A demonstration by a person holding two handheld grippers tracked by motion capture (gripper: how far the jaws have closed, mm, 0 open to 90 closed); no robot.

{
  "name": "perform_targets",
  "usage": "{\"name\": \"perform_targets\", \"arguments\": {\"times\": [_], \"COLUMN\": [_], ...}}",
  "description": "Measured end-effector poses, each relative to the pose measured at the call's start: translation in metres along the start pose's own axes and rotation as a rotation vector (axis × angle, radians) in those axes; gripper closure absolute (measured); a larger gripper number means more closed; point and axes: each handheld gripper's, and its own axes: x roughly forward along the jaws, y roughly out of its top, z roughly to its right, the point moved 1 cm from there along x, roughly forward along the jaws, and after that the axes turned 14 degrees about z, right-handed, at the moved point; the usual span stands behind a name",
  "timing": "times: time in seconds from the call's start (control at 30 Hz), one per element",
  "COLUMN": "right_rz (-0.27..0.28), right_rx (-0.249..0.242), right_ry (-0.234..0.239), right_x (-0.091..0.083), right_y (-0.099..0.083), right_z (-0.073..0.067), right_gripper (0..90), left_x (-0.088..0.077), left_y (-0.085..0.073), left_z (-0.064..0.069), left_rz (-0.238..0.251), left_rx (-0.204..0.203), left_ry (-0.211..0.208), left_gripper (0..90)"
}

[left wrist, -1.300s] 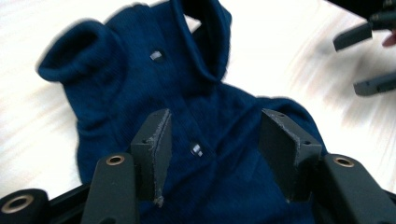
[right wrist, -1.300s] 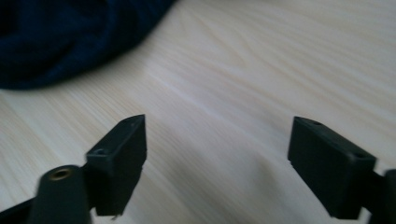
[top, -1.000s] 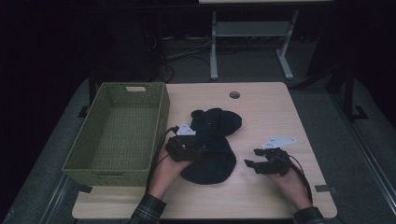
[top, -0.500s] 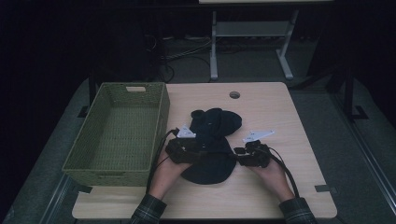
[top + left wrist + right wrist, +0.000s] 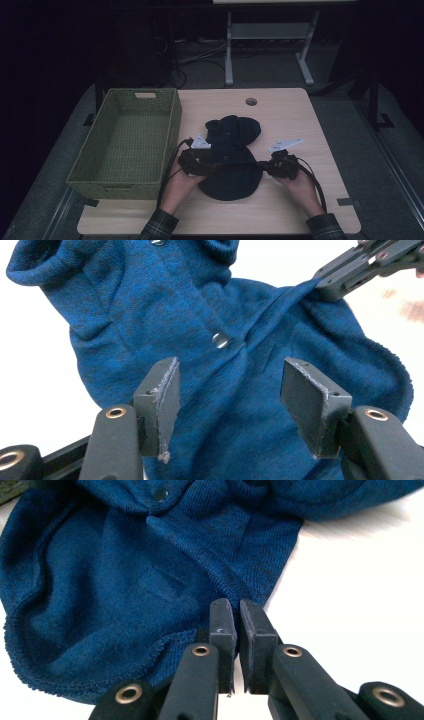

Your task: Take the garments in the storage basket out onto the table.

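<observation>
1. Dark blue knit garment point(image 5: 231, 160) is lying crumpled near the middle of the table point(image 5: 295, 107), just right of the green woven basket point(image 5: 127, 135). Snap buttons are showing on its front point(image 5: 220, 340).
2. Right hand-held gripper point(image 5: 264, 165) is sitting at the garment's right edge. Its jaws have just been closing and are now nearly together; the garment's hem point(image 5: 200, 630) is lying at their base, fabric pinched at the edge.
3. Left hand-held gripper point(image 5: 212, 167) is resting on the garment's left side, jaws standing well apart with fabric lying between them; pads are not pressing on it.
4. The basket is standing at the table's left side.
</observation>
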Motion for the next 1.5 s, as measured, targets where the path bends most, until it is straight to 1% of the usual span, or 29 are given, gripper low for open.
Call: {"name": "perform_targets", "arguments": {"times": [0.13, 0.2, 0.3, 0.33, 0.5, 0.6, 0.7, 0.77, 0.83, 0.87, 0.9, 0.97, 1.0, 1.03, 1.07, 1.1, 1.13, 1.23, 1.27, 1.33, 1.4, 1.47, 1.5], "right_rz": [0.000, 0.010, 0.003, 0.010, 0.000, -0.008, -0.013, -0.018, -0.020, -0.021, -0.025, -0.029, -0.030, -0.031, -0.032, -0.030, -0.031, -0.036, -0.036, -0.037, -0.039, -0.038, -0.036], "right_rx": [0.006, -0.001, 0.003, -0.002, -0.012, -0.022, -0.023, -0.022, -0.016, -0.015, -0.018, -0.015, -0.010, -0.010, -0.008, -0.011, -0.008, -0.010, -0.009, -0.009, -0.007, -0.005, -0.005], "right_ry": [-0.003, -0.011, -0.007, -0.005, 0.007, 0.011, 0.019, 0.025, 0.028, 0.032, 0.035, 0.043, 0.045, 0.047, 0.050, 0.050, 0.051, 0.051, 0.051, 0.049, 0.045, 0.049, 0.049], "right_x": [-0.015, -0.023, -0.032, -0.035, -0.049, -0.056, -0.060, -0.063, -0.065, -0.066, -0.067, -0.069, -0.070, -0.071, -0.072, -0.072, -0.073, -0.075, -0.076, -0.077, -0.079, -0.080, -0.081], "right_y": [-0.006, -0.011, -0.018, -0.021, -0.030, -0.036, -0.042, -0.045, -0.049, -0.051, -0.052, -0.056, -0.058, -0.059, -0.060, -0.061, -0.062, -0.064, -0.064, -0.065, -0.065, -0.066, -0.066], "right_z": [0.002, 0.002, 0.002, 0.001, -0.007, -0.011, -0.015, -0.017, -0.020, -0.022, -0.023, -0.025, -0.026, -0.027, -0.028, -0.028, -0.028, -0.028, -0.028, -0.028, -0.027, -0.026, -0.026], "right_gripper": [84.8, 84.7, 84.7, 84.7, 84.6, 84.5, 84.5, 84.4, 84.4, 84.1, 84.1, 84.0, 84.0, 84.0, 83.9, 83.8, 83.7, 83.3, 83.3, 83.0, 82.8, 80.2, 77.9], "left_x": [0.002, 0.003, 0.005, 0.006, 0.007, 0.007, 0.006, 0.007, 0.007, 0.007, 0.007, 0.007, 0.006, 0.006, 0.006, 0.006, 0.005, 0.006, 0.007, 0.009, 0.011, 0.011, 0.012], "left_y": [-0.001, -0.003, -0.006, -0.007, -0.018, -0.023, -0.030, -0.034, -0.037, -0.038, -0.039, -0.041, -0.042, -0.043, -0.044, -0.044, -0.045, -0.046, -0.046, -0.046, -0.045, -0.045, -0.045], "left_z": [0.006, 0.009, 0.014, 0.015, 0.024, 0.028, 0.034, 0.036, 0.039, 0.039, 0.040, 0.042, 0.042, 0.043, 0.045, 0.046, 0.047, 0.051, 0.052, 0.055, 0.056, 0.055, 0.055], "left_rz": [-0.015, -0.023, -0.032, -0.038, -0.073, -0.081, -0.096, -0.105, -0.114, -0.125, -0.125, -0.144, -0.146, -0.144, -0.152, -0.149, -0.153, -0.147, -0.152, -0.146, -0.145, -0.143, -0.136], "left_rx": [0.011, 0.021, 0.023, 0.025, 0.044, 0.039, 0.049, 0.056, 0.050, 0.058, 0.053, 0.061, 0.064, 0.059, 0.061, 0.056, 0.064, 0.061, 0.070, 0.070, 0.078, 0.073, 0.062], "left_ry": [-0.013, -0.022, -0.036, -0.040, -0.074, -0.094, -0.114, -0.123, -0.132, -0.141, -0.144, -0.159, -0.163, -0.165, -0.171, -0.171, -0.174, -0.177, -0.184, -0.181, -0.187, -0.191, -0.192], "left_gripper": [40.7, 40.9, 41.6, 42.1, 44.7, 47.5, 50.9, 52.8, 57.2, 59.0, 61.4, 63.7, 64.6, 65.3, 65.5, 65.5, 65.5, 65.4, 65.4, 65.1, 65.0, 64.5, 63.6]}}
